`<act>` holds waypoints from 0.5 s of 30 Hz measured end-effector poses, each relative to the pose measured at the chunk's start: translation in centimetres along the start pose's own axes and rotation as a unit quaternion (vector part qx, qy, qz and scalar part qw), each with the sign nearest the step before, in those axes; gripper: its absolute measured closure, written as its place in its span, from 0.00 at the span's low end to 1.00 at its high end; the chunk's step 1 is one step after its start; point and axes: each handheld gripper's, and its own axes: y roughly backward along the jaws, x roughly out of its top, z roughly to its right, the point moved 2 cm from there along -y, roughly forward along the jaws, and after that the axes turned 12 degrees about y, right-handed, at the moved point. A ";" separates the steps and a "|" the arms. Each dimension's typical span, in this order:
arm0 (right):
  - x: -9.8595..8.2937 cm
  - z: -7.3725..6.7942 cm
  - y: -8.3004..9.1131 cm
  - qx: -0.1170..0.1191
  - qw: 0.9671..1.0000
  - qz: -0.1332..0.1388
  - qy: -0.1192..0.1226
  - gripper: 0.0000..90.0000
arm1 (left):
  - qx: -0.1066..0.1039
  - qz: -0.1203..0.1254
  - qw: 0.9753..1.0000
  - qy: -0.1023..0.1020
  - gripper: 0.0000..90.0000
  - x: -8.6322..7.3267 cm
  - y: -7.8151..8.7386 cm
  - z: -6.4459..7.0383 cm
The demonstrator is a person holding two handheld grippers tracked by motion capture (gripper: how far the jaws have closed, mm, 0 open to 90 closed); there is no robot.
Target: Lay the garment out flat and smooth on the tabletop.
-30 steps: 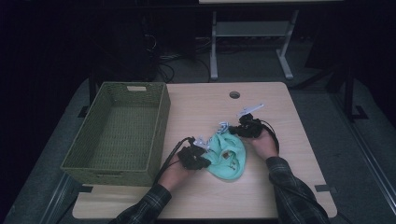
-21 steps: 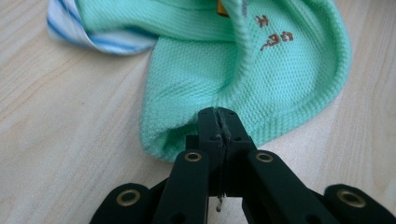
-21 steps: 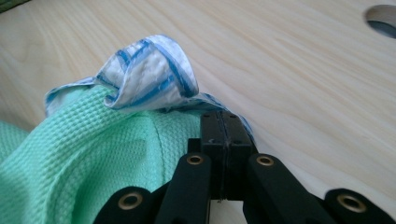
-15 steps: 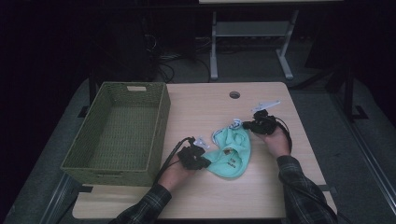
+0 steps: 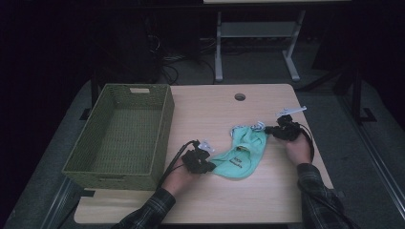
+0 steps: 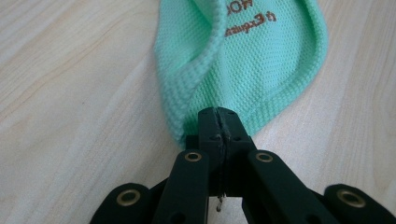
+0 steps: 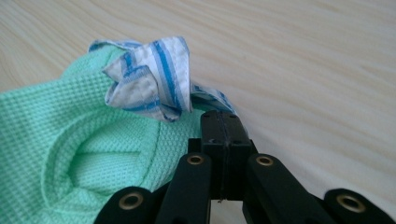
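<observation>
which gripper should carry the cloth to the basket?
Left, probably. The left gripper is shut on the cloth at its basket-side end, close to the basket. The right gripper pinches the far end and would have to cross over.

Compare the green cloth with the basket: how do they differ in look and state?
The cloth is mint green, soft and crumpled; the basket is olive, woven and stiff. The cloth is pinched by the left tool and right tool; the basket stands untouched and empty. Both rest on the table.
</observation>
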 end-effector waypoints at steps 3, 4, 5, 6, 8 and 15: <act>-0.5 0.0 0.0 0.006 1.000 0.000 -0.010 0.99 | -0.002 -0.001 1.000 -0.001 0.99 0.0 0.0 -0.1; -0.6 0.0 0.1 0.011 1.000 0.003 -0.011 0.98 | -0.002 -0.001 1.000 0.000 0.99 0.0 0.0 -0.1; -0.6 0.0 0.2 0.017 1.000 0.007 -0.008 0.96 | -0.003 -0.001 1.000 0.001 0.99 0.0 0.0 -0.1; -0.5 -0.1 0.4 0.017 1.000 0.011 -0.006 0.93 | -0.002 0.002 1.000 0.003 0.99 0.0 0.0 0.0; -0.1 -0.2 0.9 0.017 1.000 0.011 -0.005 0.90 | -0.003 0.004 1.000 0.006 0.99 0.0 -0.1 0.0; 2.6 -0.7 2.7 0.023 0.999 0.028 0.016 0.85 | -0.006 0.007 1.000 0.010 0.99 0.0 -0.1 0.0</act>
